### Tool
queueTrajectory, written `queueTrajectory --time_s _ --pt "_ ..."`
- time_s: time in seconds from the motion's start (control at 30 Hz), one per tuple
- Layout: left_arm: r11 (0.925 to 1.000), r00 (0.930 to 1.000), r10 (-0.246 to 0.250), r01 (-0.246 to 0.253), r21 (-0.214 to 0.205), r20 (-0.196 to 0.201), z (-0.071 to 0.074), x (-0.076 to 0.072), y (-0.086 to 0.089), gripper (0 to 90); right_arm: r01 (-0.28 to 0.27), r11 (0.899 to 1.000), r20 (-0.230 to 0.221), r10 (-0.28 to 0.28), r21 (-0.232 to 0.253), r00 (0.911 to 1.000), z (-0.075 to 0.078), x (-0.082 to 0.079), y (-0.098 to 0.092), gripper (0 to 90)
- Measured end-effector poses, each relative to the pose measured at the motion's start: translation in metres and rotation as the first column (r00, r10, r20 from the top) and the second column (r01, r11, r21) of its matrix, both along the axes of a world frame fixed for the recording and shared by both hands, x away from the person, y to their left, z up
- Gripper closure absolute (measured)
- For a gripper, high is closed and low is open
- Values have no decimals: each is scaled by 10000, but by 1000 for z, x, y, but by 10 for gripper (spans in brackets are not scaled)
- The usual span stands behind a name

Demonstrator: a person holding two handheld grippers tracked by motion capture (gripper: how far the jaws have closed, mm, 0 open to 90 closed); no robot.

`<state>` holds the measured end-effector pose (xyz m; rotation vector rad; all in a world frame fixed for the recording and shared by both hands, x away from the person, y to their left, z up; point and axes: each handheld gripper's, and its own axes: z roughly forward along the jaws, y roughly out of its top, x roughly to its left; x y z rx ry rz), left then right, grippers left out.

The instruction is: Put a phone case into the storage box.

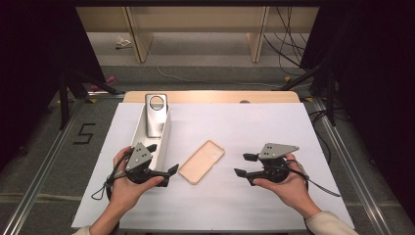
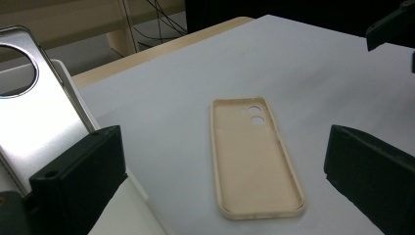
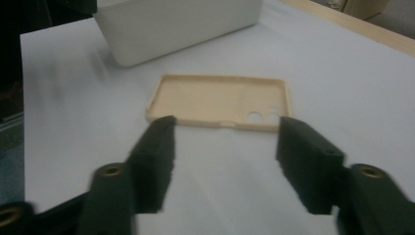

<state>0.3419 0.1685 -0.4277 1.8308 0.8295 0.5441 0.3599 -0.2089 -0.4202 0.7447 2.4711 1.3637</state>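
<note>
**Ana:** While we go left to right, what sits at the left of the table [image 1: 230, 205]?

**Ben:** A white box [image 1: 165, 142], long and narrow, running away from the person. A silver phone [image 1: 155, 115] leans inside it, back facing out, its round camera ring at the top. In the left gripper view the phone [image 2: 44, 122] stands just behind the left jaw.

**Ana:** And the left gripper?

**Ben:** The left gripper [image 1: 164, 160] is held at the near end of the box, one jaw over the box and the other past its right wall. Its jaws stand wide apart with nothing pinched between them.

**Ana:** What comes next?

**Ben:** The case [image 1: 201, 161], beige, lying flat and hollow side up on the white sheet, between the two grippers and touching neither. It sits just right of the box, at a slant, with its camera holes at the far end. The left gripper view shows the case [image 2: 254, 156] in the gap ahead of the jaws.

**Ana:** And on the right?

**Ben:** The right gripper [image 1: 245, 165] points left toward the case, near it but apart. Its jaws are about half spread, gripping nothing; the case [image 3: 220, 102] lies on the sheet beyond their tips.
</note>
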Motion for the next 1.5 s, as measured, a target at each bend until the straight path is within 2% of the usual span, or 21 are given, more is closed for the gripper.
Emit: queueTrajectory --time_s 0.07,0.13,0.2,0.27,0.47,0.67,0.83,1.0,1.2,1.23,1.43,1.5 --pt "10000 10000 -48 48 67 -13 -1 -1 -1 16 -76 10000 -152 76 34 9999 2 3 11 632" --pt "10000 10000 -52 52 44 -20 0 -1 -1 16 -371 9993 -520 373 57 9979 1 7 25 754" --pt "10000 10000 -48 48 22 -11 0 -1 0 18 -636 9976 -742 615 -263 9953 -1 12 41 850" --pt "10000 10000 -49 49 2 -52 -1 -1 0 20 -849 9950 -976 795 -534 9921 -5 17 58 900" --pt "10000 10000 -25 26 81 -37 -2 -1 2 23 -1142 9866 -1688 936 -1165 9812 -19 29 102 900" --pt "9999 10000 -9 9 102 -60 -3 -1 2 27 -1304 9749 -1951 944 -1807 9762 -35 35 125 900" --pt "9999 10000 -28 29 131 -40 -2 -1 2 28 -1173 9718 -2190 714 -2044 9731 -42 41 130 900" --pt "9999 10000 -40 41 118 -58 -3 -1 2 30 -1286 9655 -2434 718 -2263 9673 -47 42 135 900" --pt "9999 10000 -56 57 115 -67 -3 -1 2 31 -1457 9533 -2588 754 -2645 9630 -52 42 139 900" --pt "9999 10000 -58 59 121 -69 -4 -1 2 31 -1444 9544 -2600 744 -2613 9627 -53 41 139 900" --pt "9999 10000 -65 66 143 -62 -3 -1 1 31 -1576 9482 -2870 753 -2759 9550 -51 42 136 900" --pt "9999 9999 -82 83 149 -71 -3 -1 1 32 -1700 9411 -2908 819 -2923 9533 -50 41 134 900"
